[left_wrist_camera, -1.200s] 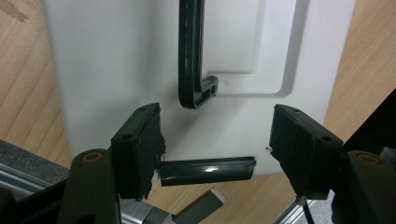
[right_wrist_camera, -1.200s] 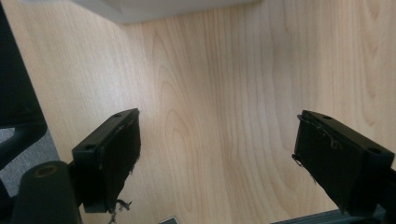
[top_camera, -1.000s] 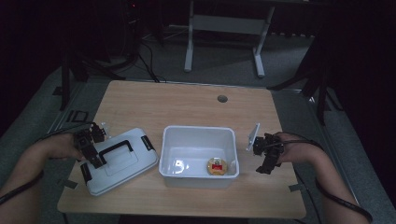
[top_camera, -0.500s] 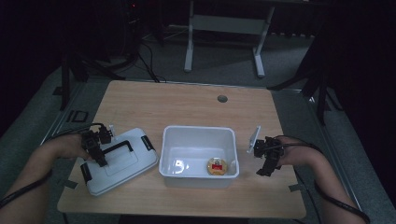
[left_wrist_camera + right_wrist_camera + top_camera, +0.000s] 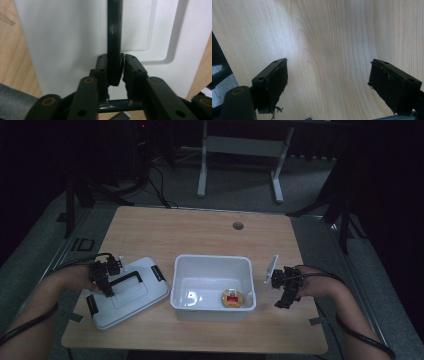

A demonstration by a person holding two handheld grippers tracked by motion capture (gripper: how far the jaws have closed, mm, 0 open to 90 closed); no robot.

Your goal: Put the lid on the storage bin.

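Left claw clamped on the lid's black handle; right claw spread wide over bare desk.

High view: a pale wood-grain desk (image 5: 200,230) carries a white rectangular plastic lid (image 5: 127,295) with rounded corners, lying flat just left of a glossy white tub (image 5: 212,287) that holds a small round yellow-and-red thing (image 5: 232,298); the left claw (image 5: 102,279) sits at the handle (image 5: 125,279), the right claw (image 5: 285,295) right of the tub. Left gripper view: the jaws have just been closing and pinch the smooth, rounded black bar over the matte lid with its stepped recess. Right gripper view: flat black pads (image 5: 279,80) stand far apart, nothing between them.
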